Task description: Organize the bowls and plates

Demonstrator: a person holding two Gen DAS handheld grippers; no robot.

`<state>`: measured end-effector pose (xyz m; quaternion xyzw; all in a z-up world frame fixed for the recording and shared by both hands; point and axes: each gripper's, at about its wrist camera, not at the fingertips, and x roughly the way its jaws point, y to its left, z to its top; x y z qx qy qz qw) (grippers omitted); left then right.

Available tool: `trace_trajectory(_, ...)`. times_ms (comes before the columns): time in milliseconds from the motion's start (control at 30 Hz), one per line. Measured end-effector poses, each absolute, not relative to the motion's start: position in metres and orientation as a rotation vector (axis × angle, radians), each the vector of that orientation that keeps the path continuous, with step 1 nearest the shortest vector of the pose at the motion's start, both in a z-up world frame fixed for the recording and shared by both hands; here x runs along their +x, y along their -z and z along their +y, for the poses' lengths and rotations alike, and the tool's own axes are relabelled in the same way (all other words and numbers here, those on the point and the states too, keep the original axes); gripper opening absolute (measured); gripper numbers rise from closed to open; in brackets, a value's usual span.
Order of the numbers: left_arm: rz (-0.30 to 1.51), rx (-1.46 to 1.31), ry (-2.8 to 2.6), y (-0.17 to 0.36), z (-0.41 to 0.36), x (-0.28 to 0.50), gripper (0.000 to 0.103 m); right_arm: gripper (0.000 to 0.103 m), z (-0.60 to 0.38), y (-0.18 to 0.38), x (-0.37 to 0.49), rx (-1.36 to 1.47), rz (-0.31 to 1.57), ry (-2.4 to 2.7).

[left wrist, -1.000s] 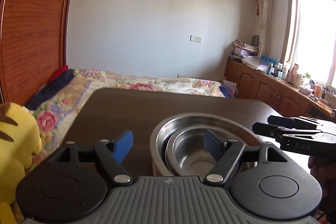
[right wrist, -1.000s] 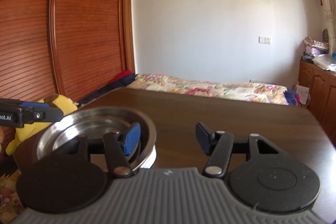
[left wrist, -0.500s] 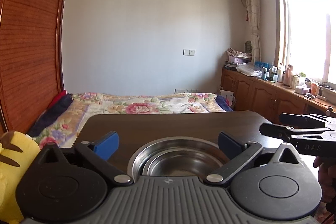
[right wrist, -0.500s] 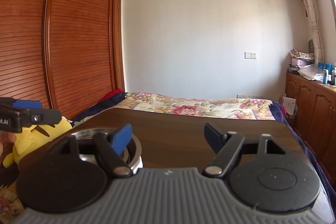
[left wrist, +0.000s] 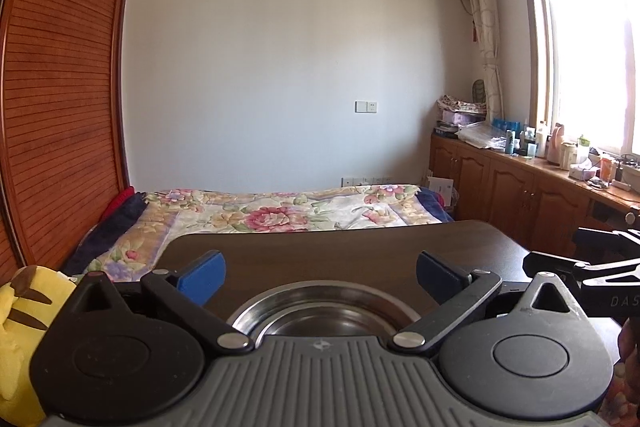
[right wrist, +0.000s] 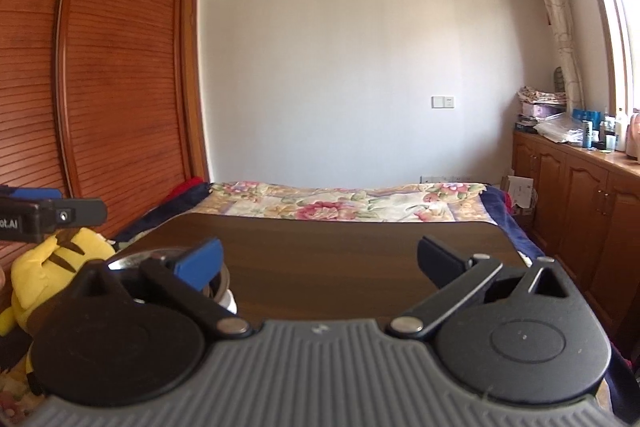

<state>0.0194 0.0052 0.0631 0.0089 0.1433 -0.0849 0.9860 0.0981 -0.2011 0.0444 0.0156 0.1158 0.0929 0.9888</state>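
Louvred wardrobe doors [left wrist: 60,107] of reddish wood at far left, ribbed horizontally. Below them, yellow plush toy [left wrist: 18,339] with brown stripes, soft pile, off the bench's left edge. Bench [left wrist: 340,255]: dark brown wood grain, smooth, rounded corners. Left hand-held gripper [left wrist: 320,273] spread wide, nothing between its blue pads [left wrist: 202,277]; arms black, hinge rivets shiny, base grey ribbed rubber. Nested steel bowls [left wrist: 326,315] sit on the bench directly under and between the left fingers, near edge; round, brushed metal, smaller bowl inside the larger rim. In right wrist view the same bowls [right wrist: 222,287] show only as a rim sliver behind the left finger. Right hand-held gripper [right wrist: 320,263] also wide apart, empty, over bare bench right of the bowls. Beyond the bench, bed [left wrist: 288,211] with quilted floral cover. Far right, wooden cabinets [left wrist: 520,187] with arched panel doors, cluttered top, under a bright window.
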Motion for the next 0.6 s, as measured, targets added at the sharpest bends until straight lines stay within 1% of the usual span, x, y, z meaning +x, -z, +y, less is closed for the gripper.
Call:
trace_trajectory(367, 0.28, 0.033, 0.187, -0.06, -0.02, 0.017, 0.103, 0.103, -0.208, -0.043, 0.087, 0.042, 0.21, -0.138)
trace_trajectory(600, 0.287, 0.033, 0.183, -0.049, -0.021, 0.009, 0.103, 0.103, -0.208, -0.037, 0.08, 0.04, 0.189, -0.109)
